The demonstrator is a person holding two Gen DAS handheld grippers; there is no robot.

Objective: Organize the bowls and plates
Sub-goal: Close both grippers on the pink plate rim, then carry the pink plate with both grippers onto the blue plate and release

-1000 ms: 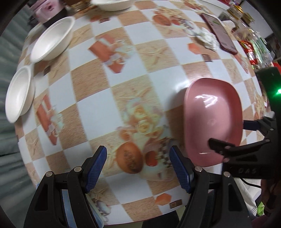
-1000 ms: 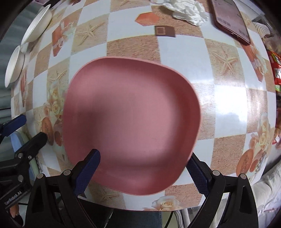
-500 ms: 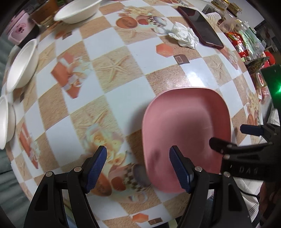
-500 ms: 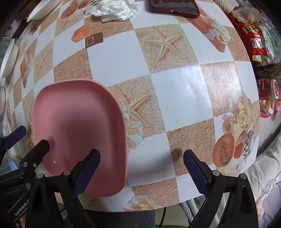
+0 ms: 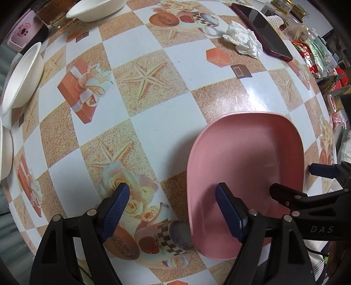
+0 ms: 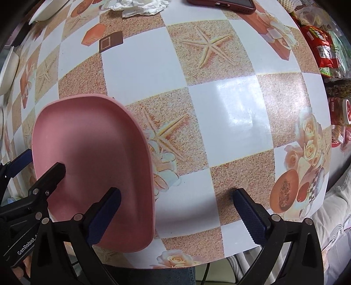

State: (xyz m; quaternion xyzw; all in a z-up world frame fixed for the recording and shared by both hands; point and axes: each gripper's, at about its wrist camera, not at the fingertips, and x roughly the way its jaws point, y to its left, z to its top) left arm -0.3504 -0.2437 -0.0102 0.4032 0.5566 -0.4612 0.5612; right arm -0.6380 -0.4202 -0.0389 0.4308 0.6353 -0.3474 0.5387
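Pink squarish plastic plate (image 5: 245, 166) lies flat on checkered-cloth bench (image 5: 153, 122), near its front edge. Left tongs (image 5: 173, 210) & right tongs (image 6: 175, 210) both opening, each straddling a plate rim w/o pinching. Lower squarely, then grip rim.

Both tongs (image 5: 173, 209) (image 6: 175, 209) point down (jaws opening).

The white bowl (image 5: 4, 151) at the left edge is cut off. The phone (image 6: 221, 4) is cropped by the top edge, and the snack packets' (image 6: 320, 47) print is too small to read.
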